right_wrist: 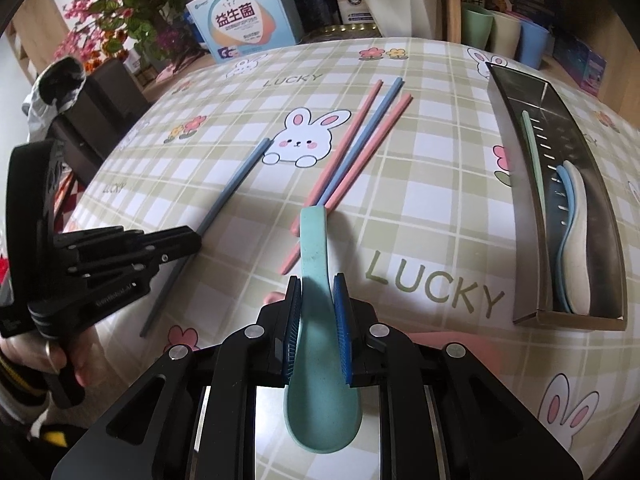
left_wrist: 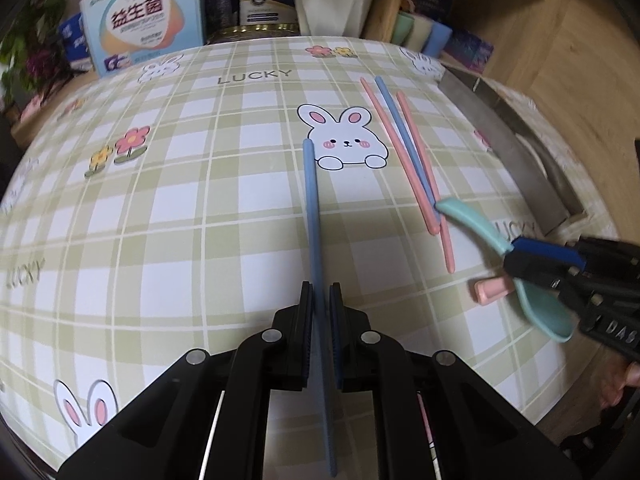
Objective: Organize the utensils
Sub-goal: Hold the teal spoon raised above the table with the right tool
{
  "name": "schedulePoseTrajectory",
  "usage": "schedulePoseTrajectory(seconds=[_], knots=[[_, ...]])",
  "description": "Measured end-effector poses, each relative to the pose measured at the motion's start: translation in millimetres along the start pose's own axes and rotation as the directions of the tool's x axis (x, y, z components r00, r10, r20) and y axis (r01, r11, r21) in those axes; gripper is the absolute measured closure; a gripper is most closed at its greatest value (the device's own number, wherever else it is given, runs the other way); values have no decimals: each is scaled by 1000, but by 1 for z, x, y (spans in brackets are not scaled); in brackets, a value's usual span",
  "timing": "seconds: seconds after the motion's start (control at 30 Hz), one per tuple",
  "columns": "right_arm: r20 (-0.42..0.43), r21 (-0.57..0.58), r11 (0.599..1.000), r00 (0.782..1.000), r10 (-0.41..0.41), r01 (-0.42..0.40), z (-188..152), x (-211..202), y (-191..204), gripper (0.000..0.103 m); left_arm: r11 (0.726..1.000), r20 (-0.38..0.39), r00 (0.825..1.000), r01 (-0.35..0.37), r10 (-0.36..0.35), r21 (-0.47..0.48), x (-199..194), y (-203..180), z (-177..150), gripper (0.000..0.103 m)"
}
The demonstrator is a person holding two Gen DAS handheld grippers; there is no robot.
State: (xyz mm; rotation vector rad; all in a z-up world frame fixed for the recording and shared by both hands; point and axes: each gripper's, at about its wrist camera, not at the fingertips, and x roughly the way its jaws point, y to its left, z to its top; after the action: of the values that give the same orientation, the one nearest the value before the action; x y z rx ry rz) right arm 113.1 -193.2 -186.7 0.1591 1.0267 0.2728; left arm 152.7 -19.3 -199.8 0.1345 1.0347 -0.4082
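L claw (left_wrist: 320,296) clamped on blue chopstick (left_wrist: 311,200), tip resting on the worktop (left_wrist: 160,220). Mid: 2 pink + 1 blue chopsticks (right_wrist: 352,148) lying loose together. R claw (right_wrist: 318,292) closed on teal spoon (right_wrist: 316,320) at its neck; metal tray (right_wrist: 528,208) far right holds more spoons.

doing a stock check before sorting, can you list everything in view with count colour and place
blue chopstick: 1, blue, clamped in left gripper
loose chopsticks: 3, two pink and one blue, side by side mid-table
green spoon: 1, mint green, clamped in right gripper
pink utensil: 1, pink, only its end shows beneath the green spoon
metal tray: 1, steel, table's right side
tray contents: blue and cream spoons, a pale green piece
cups: 3, green, cream, blue, behind table
probiotic box: 1, light blue, back edge
tablecloth: 1, green check with bunnies
left gripper: 1, black
right gripper: 1, black
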Motion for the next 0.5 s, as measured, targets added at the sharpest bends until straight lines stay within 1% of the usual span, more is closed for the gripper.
schedulePoseTrajectory(seconds=[0.07,0.13,0.17,0.33,0.5], knots=[[10,7,1000,1000,6,-6,0,-2,-2,86,1000,-10,1000,-15,16,17,2,-2,3,94],[14,13,1000,1000,6,-6,0,-3,-4,87,1000,-16,1000,-15,16,13,2,-2,4,95],[15,17,1000,1000,5,-6,0,-3,-5,87,1000,-19,1000,-12,12,7,3,-1,5,96],[13,27,1000,1000,-8,8,-2,-2,-10,87,999,-27,999,30,-31,-39,0,4,2,97],[-12,24,1000,1000,-14,15,-3,6,-10,86,998,-43,998,46,-48,-46,-2,2,-1,97]])
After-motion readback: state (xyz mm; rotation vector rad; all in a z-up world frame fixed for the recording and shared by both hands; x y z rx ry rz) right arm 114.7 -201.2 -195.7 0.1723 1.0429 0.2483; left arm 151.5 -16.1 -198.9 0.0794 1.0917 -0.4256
